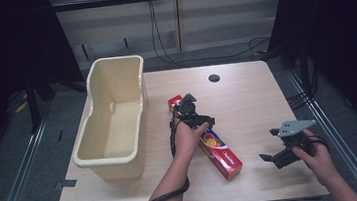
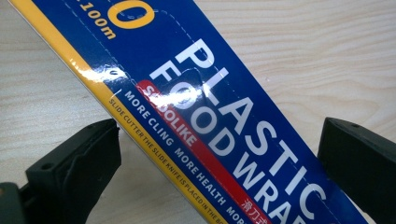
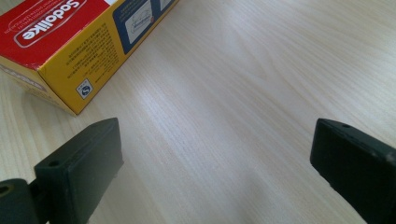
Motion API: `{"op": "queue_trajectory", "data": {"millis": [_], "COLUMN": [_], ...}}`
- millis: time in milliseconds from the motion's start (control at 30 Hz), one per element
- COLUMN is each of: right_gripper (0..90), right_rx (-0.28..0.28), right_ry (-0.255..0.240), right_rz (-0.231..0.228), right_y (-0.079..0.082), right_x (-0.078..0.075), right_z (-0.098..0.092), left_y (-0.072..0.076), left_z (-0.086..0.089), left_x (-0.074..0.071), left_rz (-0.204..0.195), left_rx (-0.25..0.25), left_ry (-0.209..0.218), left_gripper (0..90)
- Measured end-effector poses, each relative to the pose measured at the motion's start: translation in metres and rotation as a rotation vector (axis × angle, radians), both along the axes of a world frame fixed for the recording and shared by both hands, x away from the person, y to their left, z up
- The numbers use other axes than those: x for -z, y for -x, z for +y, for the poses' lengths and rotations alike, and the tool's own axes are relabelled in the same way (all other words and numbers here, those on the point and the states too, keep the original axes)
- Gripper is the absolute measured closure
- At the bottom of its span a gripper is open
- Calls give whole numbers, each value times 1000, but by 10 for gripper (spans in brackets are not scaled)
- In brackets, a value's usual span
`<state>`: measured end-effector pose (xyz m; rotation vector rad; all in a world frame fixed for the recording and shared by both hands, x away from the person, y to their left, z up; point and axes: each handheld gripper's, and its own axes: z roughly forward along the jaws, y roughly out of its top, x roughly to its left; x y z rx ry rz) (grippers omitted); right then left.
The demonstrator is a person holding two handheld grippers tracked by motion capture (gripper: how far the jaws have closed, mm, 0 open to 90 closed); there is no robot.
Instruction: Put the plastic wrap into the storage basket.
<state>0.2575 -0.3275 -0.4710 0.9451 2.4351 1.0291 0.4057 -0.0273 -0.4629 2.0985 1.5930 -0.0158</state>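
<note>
A long box of plastic food wrap (image 1: 222,153), blue, red and yellow, lies at a slant across the middle of the wooden table (image 1: 246,98). My left gripper (image 1: 193,119) hangs over the box's far half. In the left gripper view the open left gripper (image 2: 217,158) has one jaw on each side of the box (image 2: 210,107), close to its edges. My right gripper (image 1: 267,145) is open over bare wood to the right of the box's near end. In the right gripper view the right gripper (image 3: 215,158) has only table between its jaws, and the box's end (image 3: 70,42) lies at the upper left.
A large cream plastic bin (image 1: 113,160) stands along the table's left side, nothing inside it. A dark round hole (image 1: 214,78) sits near the table's far edge. Cables run on the floor beyond the table.
</note>
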Motion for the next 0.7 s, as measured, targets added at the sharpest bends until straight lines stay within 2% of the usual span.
{"op": "queue_trajectory", "data": {"millis": [100, 200, 333, 467, 700], "right_gripper": [20, 21, 21, 20, 20], "right_rx": [0, -3, -1, 0, 3], "right_ry": [-4, -3, -6, -6, -4], "right_rz": [0, -3, -1, -1, -2], "right_y": [0, 0, 0, 0, 0], "right_x": [0, 0, 0, 0, 0], "right_z": [0, 0, 0, 0, 1], "left_y": [-1, -1, -2, -2, -3], "left_z": [4, 7, 13, 22, 36], "left_x": [0, 0, -3, -10, -20], "left_rz": [6, 7, 37, 56, 62], "left_rx": [20, 48, 72, 90, 109], "left_ry": [16, 0, 0, -41, -114], "left_gripper": [0, 1, 32, 106, 248]}}
